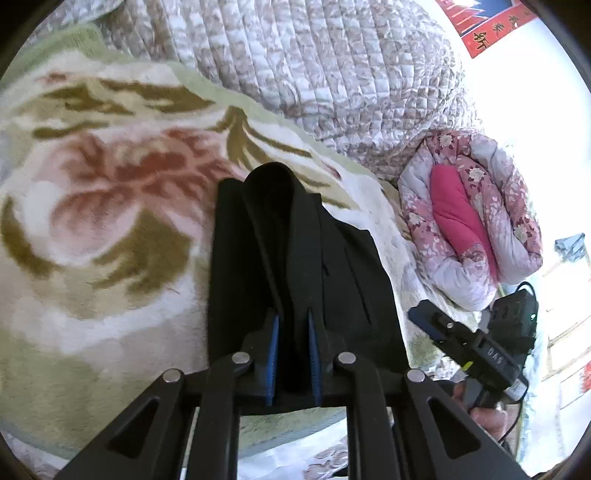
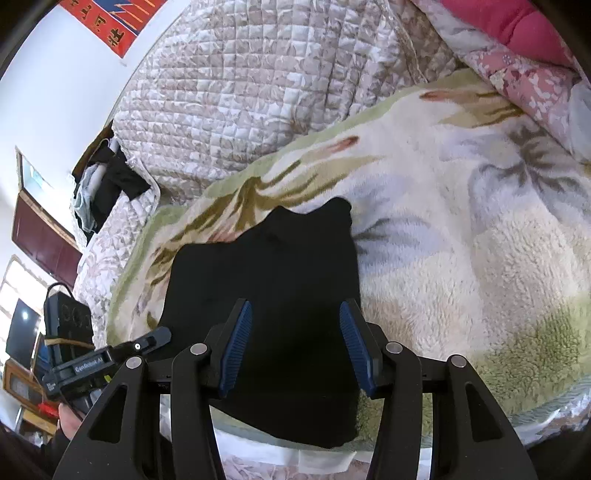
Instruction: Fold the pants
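One garment: a pair of black fabric pants [image 1: 295, 236], partly folded into a long dark shape, lies on the bed close to its near edge.
Pants in your right view: the same pants [image 2: 266, 280] spread wider, with two small peaks of cloth at the far end.
Your left claw [image 1: 291, 354]: its blue ribbed pads stand close together with a raised fold of the black cloth between them; the pads press on that fold, so you have the pants pinched there.
Your right claw [image 2: 295, 347]: the blue pads stand well apart above the near part of the pants; nothing is pinched between them, and you cannot tell whether the tips touch the cloth.
Each claw from the other side: your right claw [image 1: 436, 325] shows at the right edge of the left view, your left claw [image 2: 155, 338] at the left edge of the right view, both just beside the pants.
Under the pants: a fluffy cream and green blanket [image 1: 110, 206] printed with large pink flowers and olive leaves.
Beyond the blanket: a quilted beige and white bedspread [image 1: 314, 66], heaped up.
Far right of your left view: a rolled pink floral quilt [image 1: 480, 221] with a bright pink lining.
On the wall: a red banner [image 2: 110, 22] with characters.
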The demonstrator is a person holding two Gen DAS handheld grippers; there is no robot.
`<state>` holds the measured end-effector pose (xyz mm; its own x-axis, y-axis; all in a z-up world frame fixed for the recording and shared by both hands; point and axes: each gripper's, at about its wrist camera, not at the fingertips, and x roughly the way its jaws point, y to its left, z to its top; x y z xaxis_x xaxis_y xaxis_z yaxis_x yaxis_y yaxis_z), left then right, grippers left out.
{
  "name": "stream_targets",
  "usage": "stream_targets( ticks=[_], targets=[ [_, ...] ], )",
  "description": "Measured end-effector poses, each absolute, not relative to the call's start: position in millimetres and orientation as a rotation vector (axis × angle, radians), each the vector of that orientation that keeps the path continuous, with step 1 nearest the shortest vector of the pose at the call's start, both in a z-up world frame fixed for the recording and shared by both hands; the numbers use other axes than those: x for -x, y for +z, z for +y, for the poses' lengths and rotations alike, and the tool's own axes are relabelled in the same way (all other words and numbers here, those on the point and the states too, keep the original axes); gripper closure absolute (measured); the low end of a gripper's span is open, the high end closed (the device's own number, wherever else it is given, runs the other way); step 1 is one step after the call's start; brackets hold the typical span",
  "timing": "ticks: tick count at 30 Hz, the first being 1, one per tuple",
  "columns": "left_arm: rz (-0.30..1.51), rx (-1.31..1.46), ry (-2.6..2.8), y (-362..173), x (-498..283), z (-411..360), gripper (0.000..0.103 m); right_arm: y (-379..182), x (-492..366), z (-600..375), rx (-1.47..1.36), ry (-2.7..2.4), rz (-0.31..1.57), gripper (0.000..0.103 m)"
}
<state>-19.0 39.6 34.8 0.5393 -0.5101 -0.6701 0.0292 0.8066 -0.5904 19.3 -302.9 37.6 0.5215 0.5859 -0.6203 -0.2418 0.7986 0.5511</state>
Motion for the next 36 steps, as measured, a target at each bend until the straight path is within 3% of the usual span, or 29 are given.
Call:
stream_targets(
  ticks=[6,11,13,24,31,36],
  targets=[
    [0.994,0.579,-0.321,6,21,54,0.086,19,-24,-288,-0.344,0.509,0.959,0.052],
    [0.992,0.52,-0.342,15,19,50,0.083,20,-24,-285,-0.253,0.445,0.952,0.081],
    [0.986,0.498,-0.341,22,18,49,0.083,27,-27,-289,-0.242,0.437,0.921,0.087],
    [0.838,0.317,-0.331,75,-26,26,0.084,24,-93,-260,-0.143,0.498,0.931,0.088],
    [0.923,0.273,-0.285,24,-67,16,0.085,0,-105,-271,-0.165,0.479,0.991,0.089],
    [0.909,0.238,-0.272,36,-54,18,0.085,19,-76,-278,-0.163,0.456,0.963,0.088]
  ],
)
